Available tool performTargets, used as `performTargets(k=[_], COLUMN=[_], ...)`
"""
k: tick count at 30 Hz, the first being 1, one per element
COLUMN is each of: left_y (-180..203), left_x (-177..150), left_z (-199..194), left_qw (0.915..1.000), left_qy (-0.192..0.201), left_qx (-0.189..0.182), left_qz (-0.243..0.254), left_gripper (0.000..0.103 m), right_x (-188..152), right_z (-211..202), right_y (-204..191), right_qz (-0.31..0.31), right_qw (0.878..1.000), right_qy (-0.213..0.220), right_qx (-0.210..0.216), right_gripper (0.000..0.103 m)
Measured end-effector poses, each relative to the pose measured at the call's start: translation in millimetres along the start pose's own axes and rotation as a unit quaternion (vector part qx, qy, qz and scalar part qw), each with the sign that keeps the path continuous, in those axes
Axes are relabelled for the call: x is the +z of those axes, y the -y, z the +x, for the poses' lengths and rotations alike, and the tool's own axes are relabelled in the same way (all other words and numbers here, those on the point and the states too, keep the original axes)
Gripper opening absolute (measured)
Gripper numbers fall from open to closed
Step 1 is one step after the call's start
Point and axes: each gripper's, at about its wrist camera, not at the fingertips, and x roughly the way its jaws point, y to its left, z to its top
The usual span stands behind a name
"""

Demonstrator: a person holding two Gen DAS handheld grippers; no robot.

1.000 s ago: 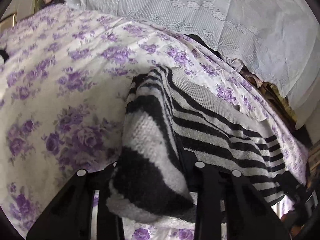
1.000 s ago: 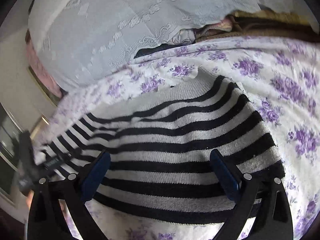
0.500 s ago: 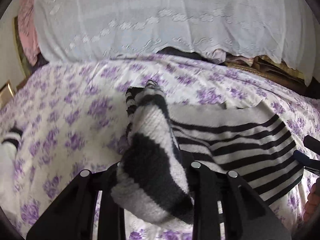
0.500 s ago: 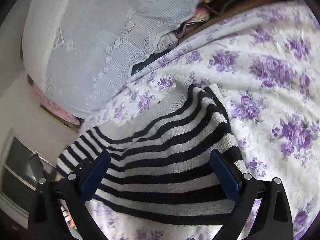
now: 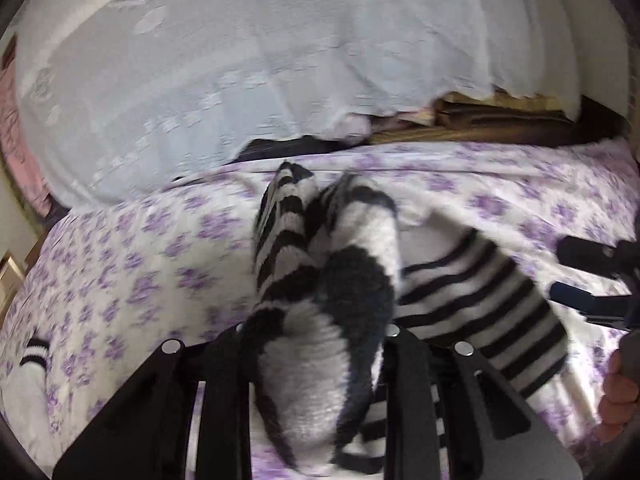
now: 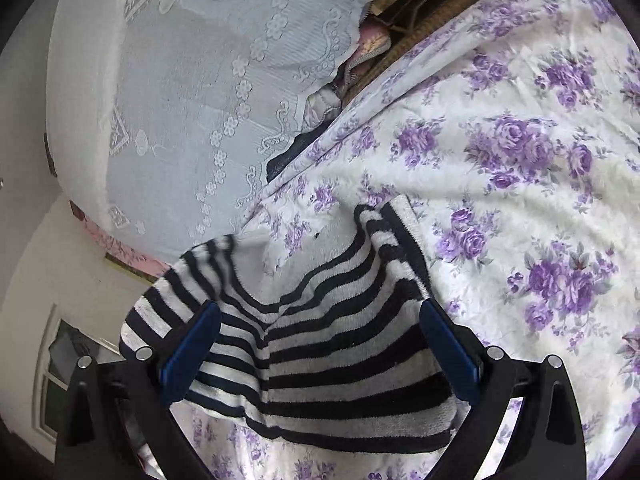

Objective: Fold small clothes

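Observation:
A black-and-white striped knit garment (image 5: 476,292) lies on a bed sheet with purple flowers (image 5: 132,264). My left gripper (image 5: 316,336) is shut on a bunched part of the striped garment and holds it lifted above the sheet. In the right wrist view the same garment (image 6: 332,344) spreads under my right gripper (image 6: 320,344), which is open, with its blue-padded fingers (image 6: 448,352) wide apart over the stripes. The garment's left side is raised and folded. The right gripper's fingers also show at the right edge of the left wrist view (image 5: 592,304).
A white lace cover (image 5: 240,60) is draped over a tall pile at the back of the bed. Brown folded blankets (image 5: 500,124) lie to its right. A white sock with black stripes (image 5: 32,364) lies at the far left. A window (image 6: 60,376) is at the lower left.
My left gripper has carried the bunched striped cloth up and to the right, over the rest of the garment. The right gripper has stayed open above the garment while its view tilted.

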Motion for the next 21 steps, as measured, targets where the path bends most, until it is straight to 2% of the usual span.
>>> performTargets(k=[5,9,11,12,16,19,21], left_y=[70,107,106,100,66,54,53], left_x=[-16,-37,-41,-40,-36,-40,-45], left_z=[11,24,24,23,16,10,8], left_qw=[0.9973,0.9947,0.9952,0.9954,0.9923,0.9905,0.9900], left_qy=[-0.015,-0.023,-0.014,-0.014,-0.012,-0.007,-0.008], left_qx=[-0.045,-0.048,-0.054,-0.066,-0.123,-0.138,-0.141], left_qz=[0.056,0.088,0.081,0.068,0.010,0.000,0.007], left_gripper=[0.022,0.022,0.022,0.022,0.022,0.023,0.023], right_x=[7,10,9,7,0,-5,-3], right_z=[-11,-15,-11,-5,20,37,49], right_y=[15,17,15,13,8,-7,-15], right_qz=[0.042,0.056,0.060,0.063,0.085,0.051,0.042], right_qw=[0.999,0.996,0.994,0.991,0.980,0.988,0.989], right_qy=[0.014,0.016,-0.001,-0.018,-0.084,-0.099,-0.105], right_qx=[0.030,0.065,0.096,0.120,0.161,0.110,0.095], right_gripper=[0.099,0.099,0.099,0.099,0.100,0.100,0.100])
